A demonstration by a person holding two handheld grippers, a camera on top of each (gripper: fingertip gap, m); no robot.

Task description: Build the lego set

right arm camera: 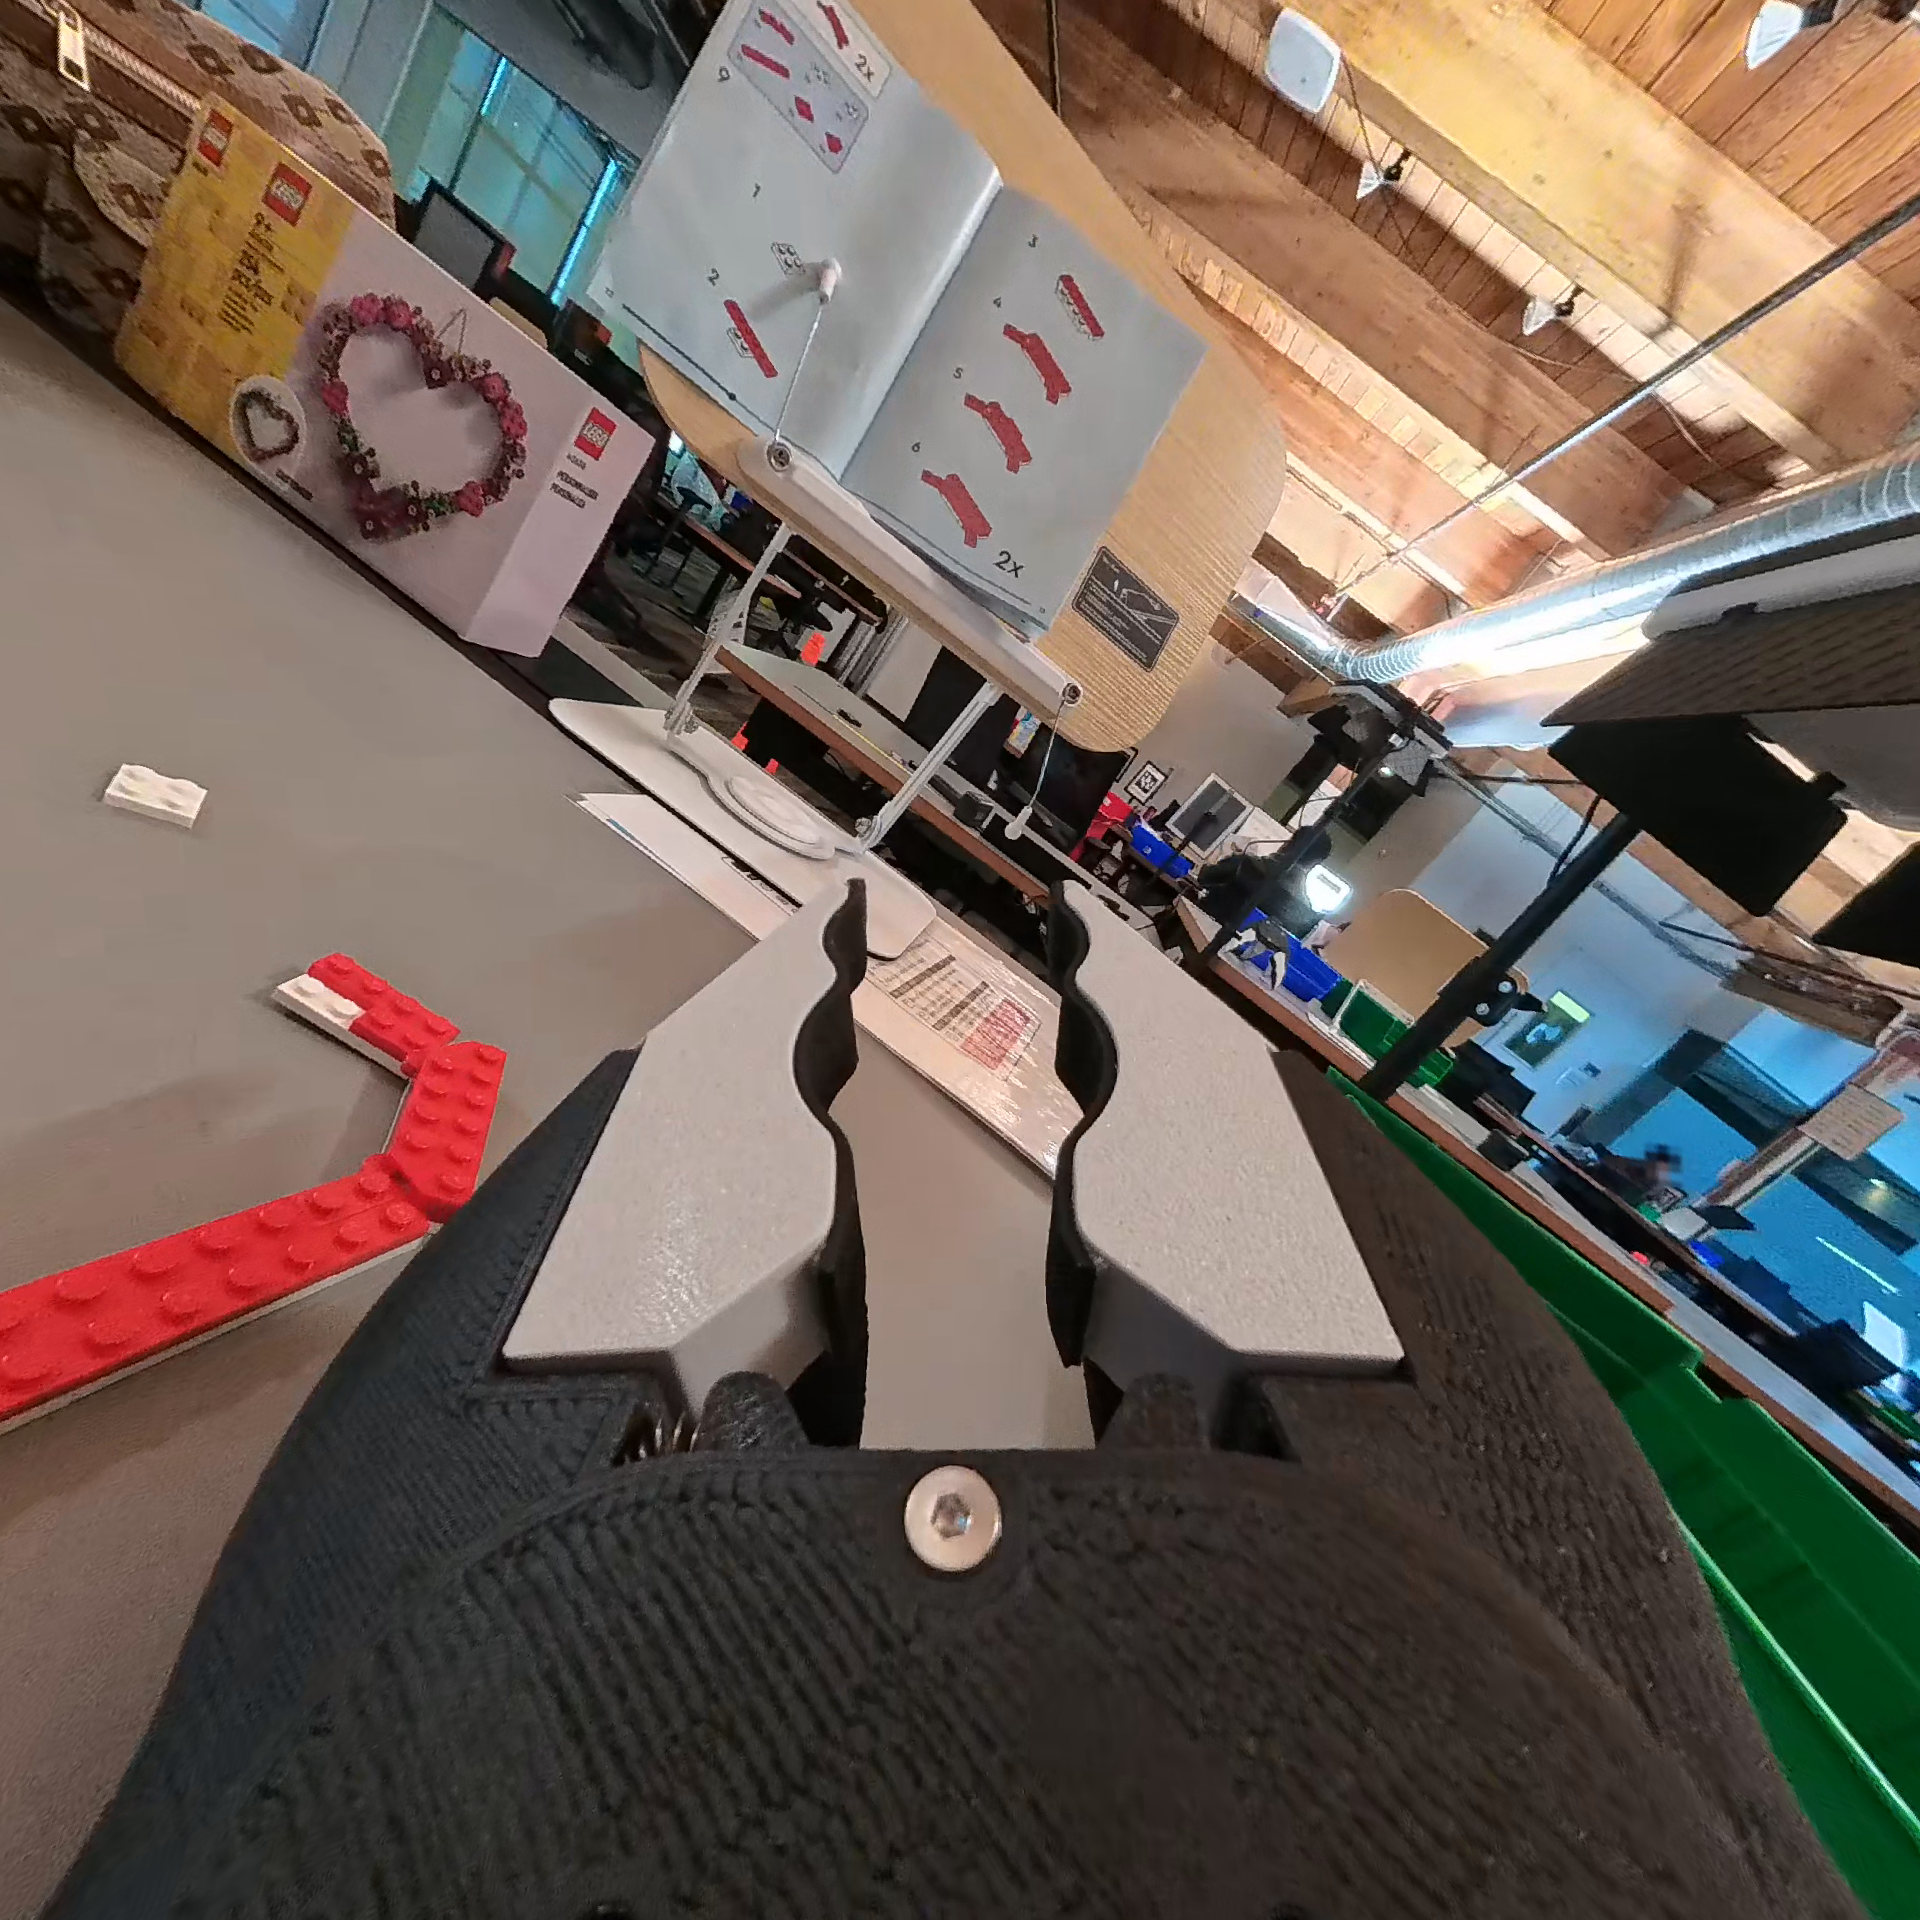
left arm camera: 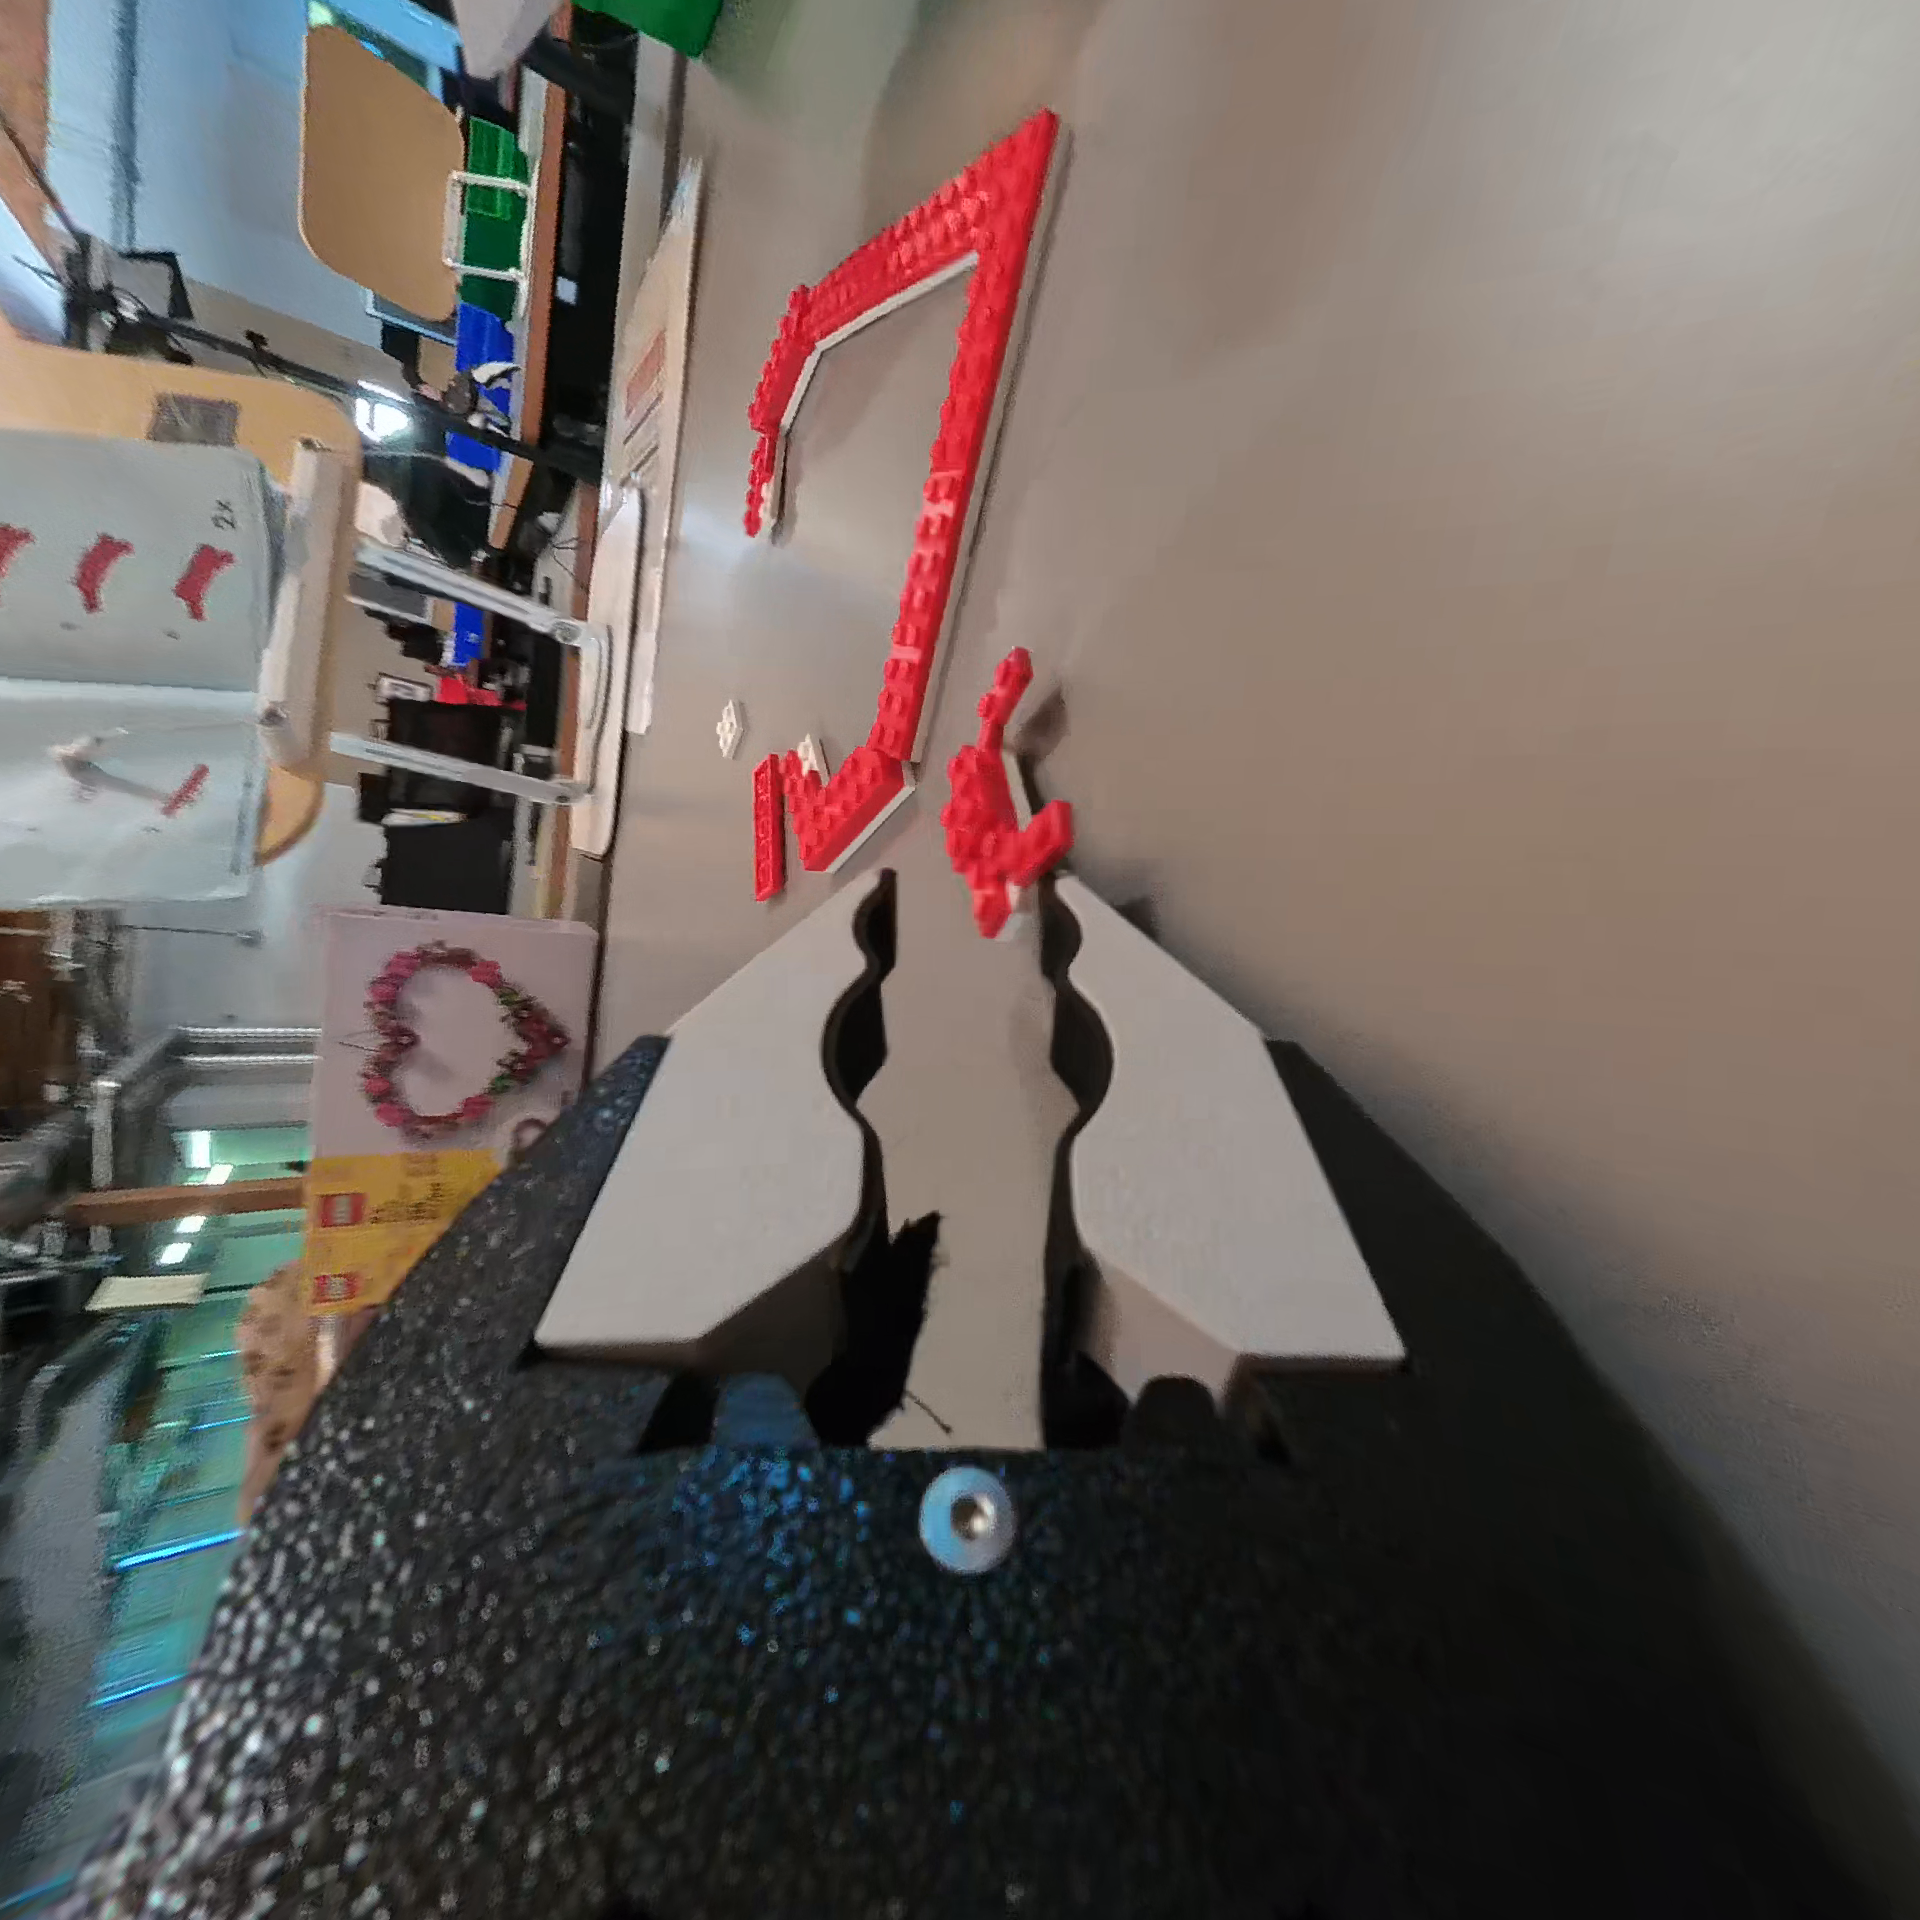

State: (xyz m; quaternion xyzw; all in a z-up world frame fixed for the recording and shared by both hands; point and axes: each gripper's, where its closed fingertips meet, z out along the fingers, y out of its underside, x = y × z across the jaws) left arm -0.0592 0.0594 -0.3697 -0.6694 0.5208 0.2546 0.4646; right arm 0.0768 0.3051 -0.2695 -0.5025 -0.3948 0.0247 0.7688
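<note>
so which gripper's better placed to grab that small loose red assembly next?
Probably left. The left gripper is open with the small red assembly just past its fingertips. The right gripper, also open, points off the table toward the instruction booklet.

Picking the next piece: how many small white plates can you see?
2: one white plate alone on the table, another against the red frame's tip, perhaps attached. More may be hidden.

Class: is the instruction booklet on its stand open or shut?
Open: the instruction booklet shows two facing pages spread flat, propped on the white stand.
</note>
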